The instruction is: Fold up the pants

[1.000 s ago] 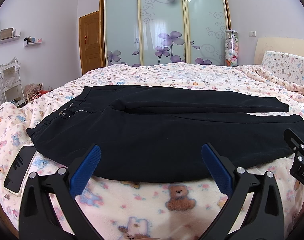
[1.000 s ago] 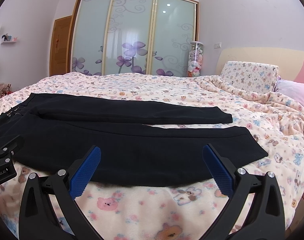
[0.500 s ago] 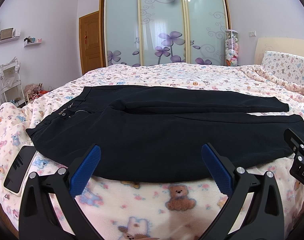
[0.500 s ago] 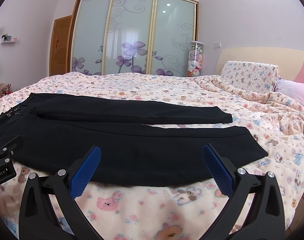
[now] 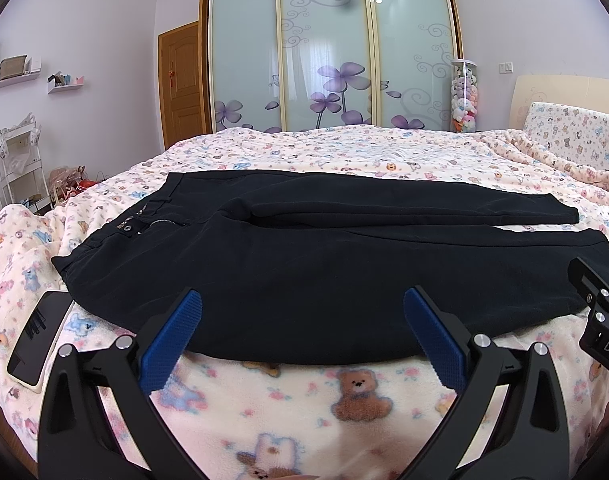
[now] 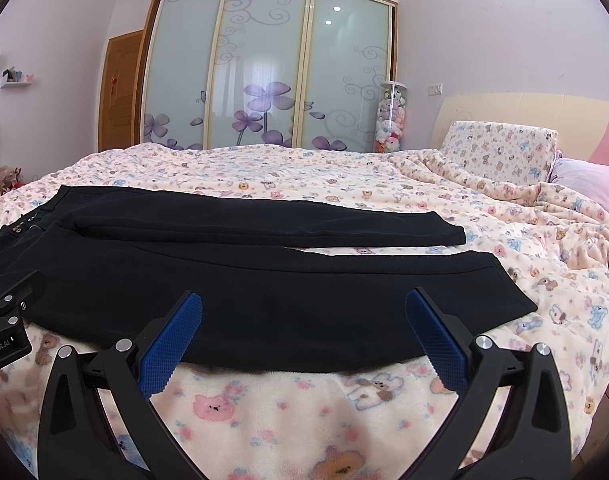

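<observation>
Black pants (image 5: 304, 264) lie spread flat across the bed (image 5: 344, 152), waistband to the left, both legs running right. In the right wrist view the pants (image 6: 264, 288) show both hems at the right. My left gripper (image 5: 302, 312) stands open just short of the near edge of the pants, near the hip part, with nothing between its blue pads. Farther right along the near leg, my right gripper (image 6: 304, 312) is open too, its blue fingers (image 6: 436, 336) hovering over the near edge. Each gripper's body shows at the edge of the other's view.
A dark phone (image 5: 38, 336) lies on the blanket by the waistband's near left corner. A pillow (image 6: 500, 152) and headboard stand at the right. Sliding wardrobe doors (image 5: 328, 56) and a wooden door are behind the bed; a white rack (image 5: 18, 164) stands left.
</observation>
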A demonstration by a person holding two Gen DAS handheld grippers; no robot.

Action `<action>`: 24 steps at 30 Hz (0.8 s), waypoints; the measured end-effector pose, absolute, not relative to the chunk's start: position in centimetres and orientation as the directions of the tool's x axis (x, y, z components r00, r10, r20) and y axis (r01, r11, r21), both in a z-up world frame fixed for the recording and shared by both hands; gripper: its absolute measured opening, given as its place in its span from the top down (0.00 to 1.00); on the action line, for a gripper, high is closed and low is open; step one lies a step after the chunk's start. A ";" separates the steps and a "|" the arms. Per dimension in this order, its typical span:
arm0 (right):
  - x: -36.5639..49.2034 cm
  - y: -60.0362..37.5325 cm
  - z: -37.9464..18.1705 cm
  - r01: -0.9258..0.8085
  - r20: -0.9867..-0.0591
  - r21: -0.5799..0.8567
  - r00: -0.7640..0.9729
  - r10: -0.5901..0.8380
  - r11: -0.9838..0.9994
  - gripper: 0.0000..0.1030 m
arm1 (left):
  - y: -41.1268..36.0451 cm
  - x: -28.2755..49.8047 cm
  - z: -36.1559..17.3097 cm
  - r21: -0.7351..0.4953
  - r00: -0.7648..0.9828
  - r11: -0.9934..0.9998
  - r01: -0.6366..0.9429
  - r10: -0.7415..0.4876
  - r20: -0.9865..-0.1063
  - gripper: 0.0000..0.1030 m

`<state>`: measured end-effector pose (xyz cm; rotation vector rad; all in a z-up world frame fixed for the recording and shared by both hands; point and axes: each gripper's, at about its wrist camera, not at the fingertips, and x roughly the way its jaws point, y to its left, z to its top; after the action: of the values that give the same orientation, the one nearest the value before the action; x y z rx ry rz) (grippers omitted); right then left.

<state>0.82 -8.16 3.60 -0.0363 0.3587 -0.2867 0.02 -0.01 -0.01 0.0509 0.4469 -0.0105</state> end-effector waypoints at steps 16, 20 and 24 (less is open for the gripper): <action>0.9 -8.1 3.7 0.271 -0.343 -0.085 0.896 -0.283 0.959 0.01 | 0.0 0.0 0.0 0.046 0.902 0.999 0.021 0.001 -0.433 0.02; 0.9 -8.3 3.8 0.263 -0.341 -0.074 0.900 -0.272 0.962 0.01 | 0.0 0.0 0.0 0.045 0.901 0.999 0.020 0.001 -0.434 0.02; 1.3 -9.4 3.1 0.184 -0.354 -0.017 0.918 -0.178 0.983 0.01 | 0.0 0.1 0.0 0.034 0.898 0.999 0.015 0.001 -0.440 0.02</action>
<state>1.34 -9.37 3.05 0.0170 0.3622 -0.1860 0.08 0.04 0.00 0.0364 0.4552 -0.0072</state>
